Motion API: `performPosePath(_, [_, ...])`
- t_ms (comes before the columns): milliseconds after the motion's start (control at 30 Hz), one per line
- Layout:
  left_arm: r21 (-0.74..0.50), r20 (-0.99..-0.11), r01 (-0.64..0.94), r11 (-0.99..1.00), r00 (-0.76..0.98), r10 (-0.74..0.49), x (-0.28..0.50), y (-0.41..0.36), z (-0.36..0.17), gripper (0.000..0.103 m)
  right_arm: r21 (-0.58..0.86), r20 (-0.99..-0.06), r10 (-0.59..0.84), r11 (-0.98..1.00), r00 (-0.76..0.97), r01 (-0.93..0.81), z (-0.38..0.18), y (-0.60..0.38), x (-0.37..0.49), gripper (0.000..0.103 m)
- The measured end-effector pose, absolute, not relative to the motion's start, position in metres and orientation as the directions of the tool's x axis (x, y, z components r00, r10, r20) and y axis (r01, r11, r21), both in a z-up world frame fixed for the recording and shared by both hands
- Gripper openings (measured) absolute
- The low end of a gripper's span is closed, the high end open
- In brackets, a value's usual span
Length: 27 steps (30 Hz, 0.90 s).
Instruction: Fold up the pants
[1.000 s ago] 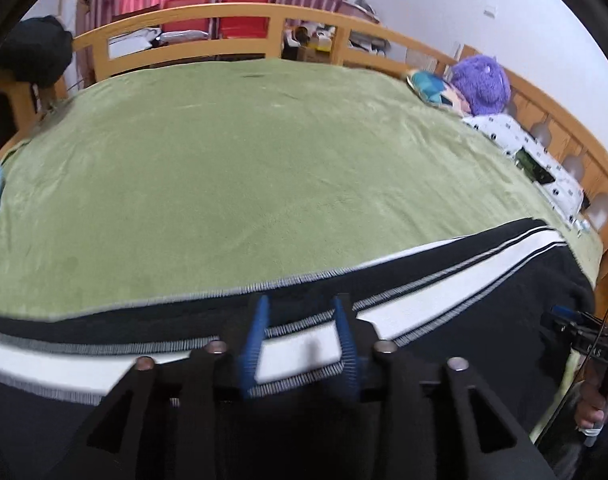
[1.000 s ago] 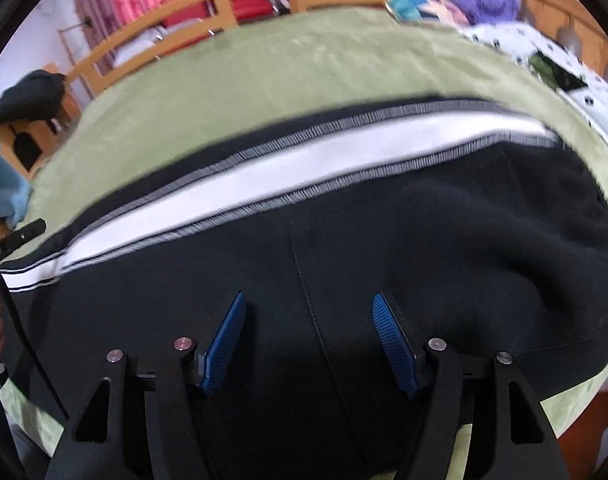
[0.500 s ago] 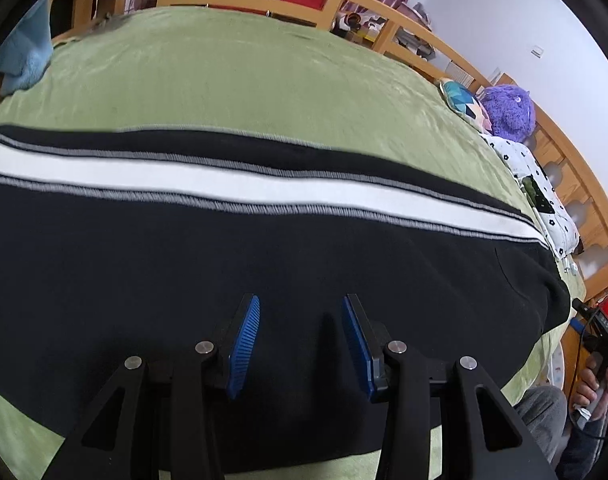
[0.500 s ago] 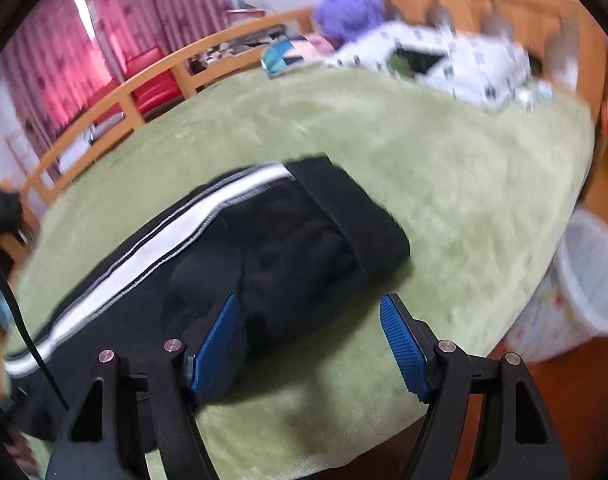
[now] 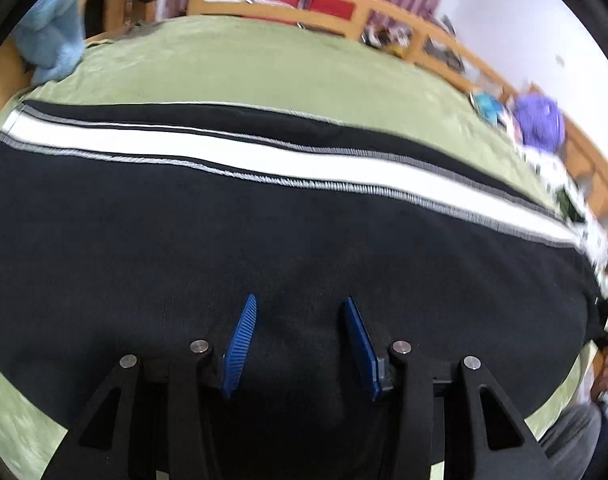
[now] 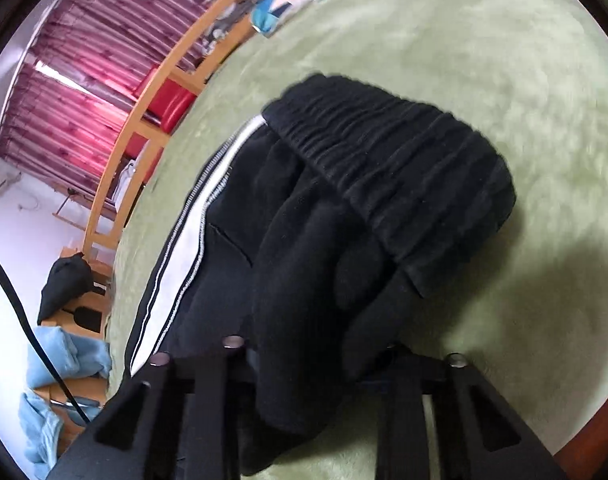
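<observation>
Here the right gripper [image 6: 304, 376] closes on bunched fabric beside the waistband [image 6: 404, 184] of the pants [image 5: 264, 248]. The left gripper [image 5: 300, 344], jaws opening and part spread, hovers over the leg gripping nothing; it should pinch the near edge before both lift evenly.

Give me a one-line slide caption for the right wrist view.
Right gripper closing on bunched black pants near the waistband, on a green blanket.

right gripper [image 6: 304, 364] closing on black pants [image 6: 384, 184], green blanket [image 6: 484, 60]

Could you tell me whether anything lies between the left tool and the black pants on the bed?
Nothing visible does. The left tool hangs directly over the black pants, its jaws opening with only pants fabric behind the gap; the green blanket beyond is bare.
</observation>
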<state>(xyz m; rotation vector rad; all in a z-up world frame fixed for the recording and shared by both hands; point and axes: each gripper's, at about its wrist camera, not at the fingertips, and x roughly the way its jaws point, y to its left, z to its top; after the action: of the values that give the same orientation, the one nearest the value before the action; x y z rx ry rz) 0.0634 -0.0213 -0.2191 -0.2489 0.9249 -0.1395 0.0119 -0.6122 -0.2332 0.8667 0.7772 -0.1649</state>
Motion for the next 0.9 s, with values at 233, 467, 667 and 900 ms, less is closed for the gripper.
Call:
performPosePath(233, [-0.237,-0.821,0.04,0.971,0.527,-0.222,0.068,-0.027,-0.211,0.057,0.542,-0.704,0.144,0.741,0.695,0.397,-0.222,-0.606,0.02,0.022])
performPosePath(467, [-0.209,-0.796,0.015,0.978,0.579,-0.179,0.054,-0.017,-0.192,0.073,0.401,-0.714,0.099,0.87,0.693,0.289,-0.2,-0.609,0.019,0.015])
performPosePath(667, [-0.18,-0.85,-0.003,0.984,0.504,-0.153,0.069,-0.012,-0.215,0.074,0.29,-0.77,0.019,0.901,0.637,0.323,-0.225,-0.599,0.027,0.017])
performPosePath(900, [-0.194,-0.827,0.003,0.981,0.537,-0.165,0.061,0.006,-0.193,0.07,0.278,-0.818,0.016,0.886,0.575,0.371,-0.201,-0.599,0.002,0.029])
